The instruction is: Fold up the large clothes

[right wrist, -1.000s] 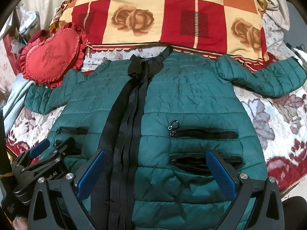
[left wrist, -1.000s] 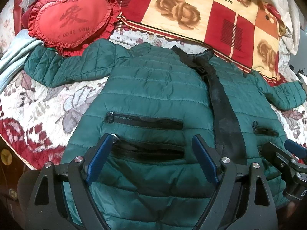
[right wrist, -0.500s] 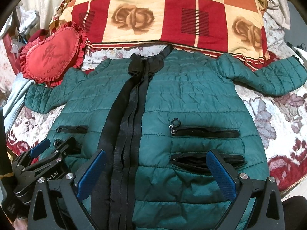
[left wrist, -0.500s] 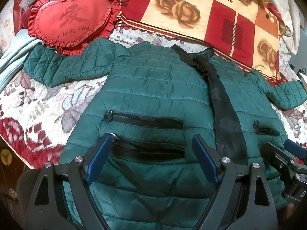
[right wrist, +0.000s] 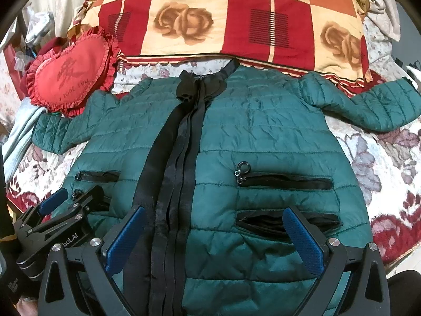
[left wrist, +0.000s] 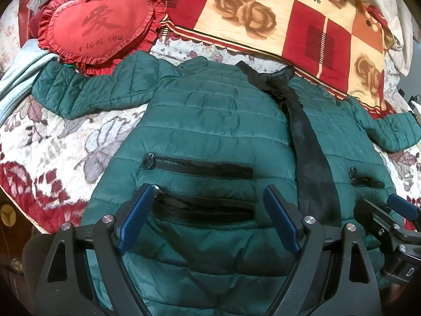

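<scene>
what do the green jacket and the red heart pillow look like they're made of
Jacket: looks like thin synthetic shell, nylon or polyester, over padding; slight sheen, fine crinkles and stitched horizontal quilting suggest it. Black front strip seems woven tape, matte.
Heart pillow: smooth, faintly satiny red fabric with gathered ruffle edge; exact fibre can't be told.

Soft even light, fisheye-warped edges

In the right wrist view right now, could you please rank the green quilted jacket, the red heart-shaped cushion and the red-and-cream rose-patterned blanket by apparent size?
1. Green quilted jacket, though it lies nearest the camera.
2. Red-and-cream rose-patterned blanket, partly cut off by the frame.
3. Red heart-shaped cushion, clearly smallest.
</scene>
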`<state>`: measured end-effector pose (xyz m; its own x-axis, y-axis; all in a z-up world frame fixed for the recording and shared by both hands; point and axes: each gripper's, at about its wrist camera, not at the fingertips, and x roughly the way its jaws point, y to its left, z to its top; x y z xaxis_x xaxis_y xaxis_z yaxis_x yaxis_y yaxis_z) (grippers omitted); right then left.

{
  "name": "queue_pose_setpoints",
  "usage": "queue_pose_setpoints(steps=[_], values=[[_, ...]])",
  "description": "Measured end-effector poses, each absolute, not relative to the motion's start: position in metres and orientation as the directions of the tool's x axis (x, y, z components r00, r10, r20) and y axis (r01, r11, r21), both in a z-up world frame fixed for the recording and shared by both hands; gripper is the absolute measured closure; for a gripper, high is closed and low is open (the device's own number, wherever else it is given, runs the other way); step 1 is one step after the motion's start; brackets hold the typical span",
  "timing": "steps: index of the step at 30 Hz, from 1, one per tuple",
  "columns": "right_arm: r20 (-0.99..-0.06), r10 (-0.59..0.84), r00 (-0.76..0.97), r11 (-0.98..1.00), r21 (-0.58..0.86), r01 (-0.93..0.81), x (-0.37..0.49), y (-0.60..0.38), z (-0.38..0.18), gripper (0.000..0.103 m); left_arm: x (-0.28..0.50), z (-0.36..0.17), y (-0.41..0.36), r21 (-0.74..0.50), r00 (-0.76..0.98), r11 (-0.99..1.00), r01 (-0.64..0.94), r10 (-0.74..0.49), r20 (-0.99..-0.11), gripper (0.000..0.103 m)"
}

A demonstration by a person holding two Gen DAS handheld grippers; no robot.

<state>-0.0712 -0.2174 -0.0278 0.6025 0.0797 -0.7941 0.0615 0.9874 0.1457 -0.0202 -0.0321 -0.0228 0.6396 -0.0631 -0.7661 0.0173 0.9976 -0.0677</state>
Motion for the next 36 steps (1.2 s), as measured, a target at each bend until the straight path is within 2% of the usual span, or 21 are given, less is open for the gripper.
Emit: queue_pose_setpoints(steps=[36], values=[[-0.808,0.122,0.577,0.989,0.145,-0.006,-0.048,-0.2,-0.032,0.0,-0.001,-0.018,-0.007,-0.088,0.621,0.995,-0.035,-0.047,-0.783,0.018]])
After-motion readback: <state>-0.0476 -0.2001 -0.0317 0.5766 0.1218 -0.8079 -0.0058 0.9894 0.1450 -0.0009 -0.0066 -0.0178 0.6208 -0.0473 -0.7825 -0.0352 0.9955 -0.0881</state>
